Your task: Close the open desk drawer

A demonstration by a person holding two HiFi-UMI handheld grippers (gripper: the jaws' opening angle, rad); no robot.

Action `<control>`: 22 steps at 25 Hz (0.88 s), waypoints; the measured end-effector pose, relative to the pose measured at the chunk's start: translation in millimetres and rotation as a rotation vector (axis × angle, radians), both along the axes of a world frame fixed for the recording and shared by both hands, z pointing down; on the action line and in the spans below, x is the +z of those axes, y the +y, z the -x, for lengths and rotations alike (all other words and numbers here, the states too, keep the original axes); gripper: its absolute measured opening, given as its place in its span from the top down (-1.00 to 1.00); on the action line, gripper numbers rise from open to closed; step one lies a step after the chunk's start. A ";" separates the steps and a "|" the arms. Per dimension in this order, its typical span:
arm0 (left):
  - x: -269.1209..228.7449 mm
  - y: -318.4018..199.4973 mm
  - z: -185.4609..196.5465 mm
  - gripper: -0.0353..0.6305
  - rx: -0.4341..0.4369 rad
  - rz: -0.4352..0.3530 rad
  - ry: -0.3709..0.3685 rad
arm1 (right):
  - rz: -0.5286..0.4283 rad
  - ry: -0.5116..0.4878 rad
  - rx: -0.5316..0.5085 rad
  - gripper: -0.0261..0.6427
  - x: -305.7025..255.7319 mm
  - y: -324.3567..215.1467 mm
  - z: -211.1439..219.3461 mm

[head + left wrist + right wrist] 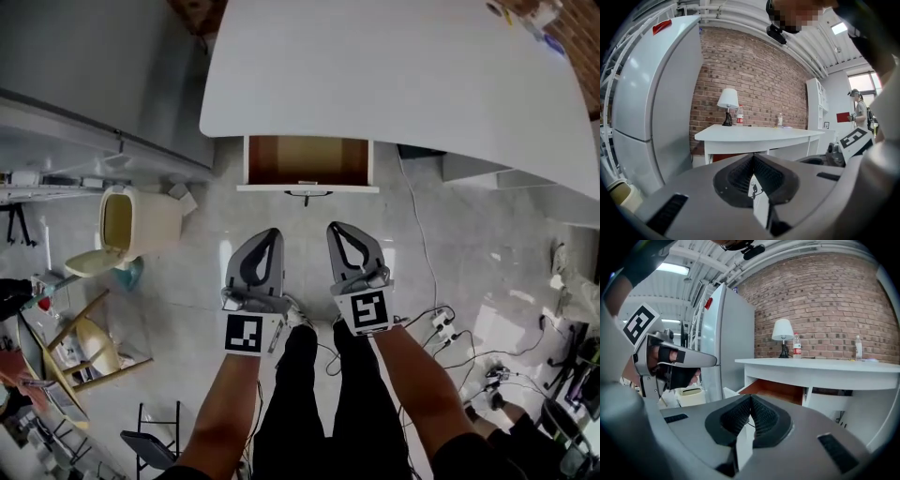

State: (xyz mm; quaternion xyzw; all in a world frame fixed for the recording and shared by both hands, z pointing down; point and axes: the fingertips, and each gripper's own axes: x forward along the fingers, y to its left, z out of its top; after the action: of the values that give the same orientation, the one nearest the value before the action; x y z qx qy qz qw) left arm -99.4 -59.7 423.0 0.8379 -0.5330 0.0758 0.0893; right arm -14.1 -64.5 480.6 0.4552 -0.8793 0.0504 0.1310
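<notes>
The white desk [394, 75] has one drawer [307, 161] pulled open under its front edge, brown inside and empty, with a white front panel and a dark handle [307, 195]. Both grippers hover over the floor just short of that panel, pointing at it. My left gripper [272, 232] is below the drawer's left half, jaws shut on nothing. My right gripper [338, 228] is below its right half, also shut and empty. In the right gripper view the drawer [776, 391] shows ahead beyond the closed tips [750, 398]. In the left gripper view the tips [753, 157] meet before the desk [754, 133].
A cream bin [141, 223] with its lid open stands left of the drawer, beside a grey refrigerator [94, 66]. A power strip with cables [441, 326] lies on the floor at the right. A lamp [783, 336] and bottles stand on the desk. A person [859, 110] stands far right.
</notes>
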 end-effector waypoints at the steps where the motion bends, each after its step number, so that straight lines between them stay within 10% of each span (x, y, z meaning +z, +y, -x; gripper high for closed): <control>1: 7.5 -0.9 0.8 0.87 -0.003 0.004 -0.003 | 0.004 -0.005 -0.001 0.85 6.7 -0.7 -0.2; 22: 107.2 -13.5 0.3 0.87 -0.006 0.073 0.002 | 0.263 -0.316 0.087 0.77 106.7 -29.5 5.5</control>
State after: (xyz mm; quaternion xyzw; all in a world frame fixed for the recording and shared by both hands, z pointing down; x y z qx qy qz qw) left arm -99.6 -73.2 530.2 0.8326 -0.5324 0.0942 0.1203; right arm -19.6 -94.0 587.3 0.4582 -0.8543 0.2408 0.0475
